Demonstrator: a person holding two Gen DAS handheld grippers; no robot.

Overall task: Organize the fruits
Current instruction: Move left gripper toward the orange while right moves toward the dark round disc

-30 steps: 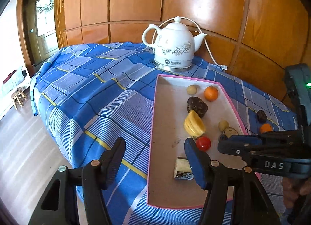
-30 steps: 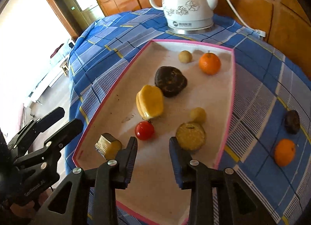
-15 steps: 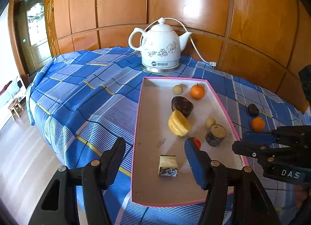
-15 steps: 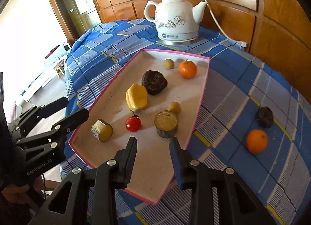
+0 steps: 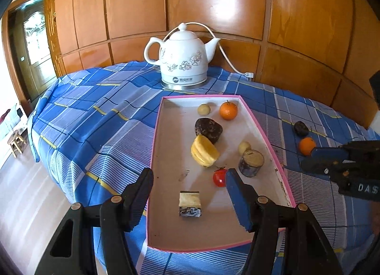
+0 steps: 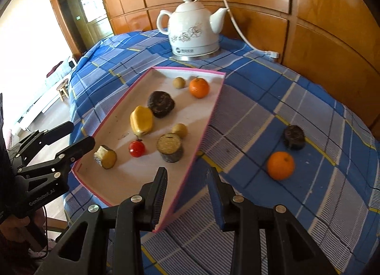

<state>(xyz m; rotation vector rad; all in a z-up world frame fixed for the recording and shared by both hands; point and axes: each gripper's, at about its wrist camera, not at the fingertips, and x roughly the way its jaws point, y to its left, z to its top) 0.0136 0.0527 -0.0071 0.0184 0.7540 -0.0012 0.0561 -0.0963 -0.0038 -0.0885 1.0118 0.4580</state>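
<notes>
From my station I had both tools spread wide with nothing between their fingers. The left gripper (image 5: 187,184) hung over the near end of the pink-rimmed tray (image 5: 154,146), with the cut block of fruit (image 5: 190,203) lying on the tray floor between its fingers and the cherry tomato (image 5: 219,177) just beside its right finger. The right gripper (image 6: 187,181) hovered over the tray's near right corner, its left finger above the tray floor and its right one above the blue checked cloth (image 6: 249,132).

Inside the tray I counted eight pieces: one orange (image 6: 199,87), two small tan round fruits (image 6: 178,82) (image 6: 179,130), one dark lumpy fruit (image 6: 161,104), one yellow ridged fruit (image 6: 141,120), one tomato, one dark-skinned stub with a pale cut top (image 6: 170,148), and the cut block.

Two pieces lay out on the cloth, well to the right of the right gripper: a second orange (image 6: 280,165) and, just beyond it, a second dark fruit (image 6: 294,137).

One white kettle (image 5: 181,61) stood on the cloth past the tray's far end.
</notes>
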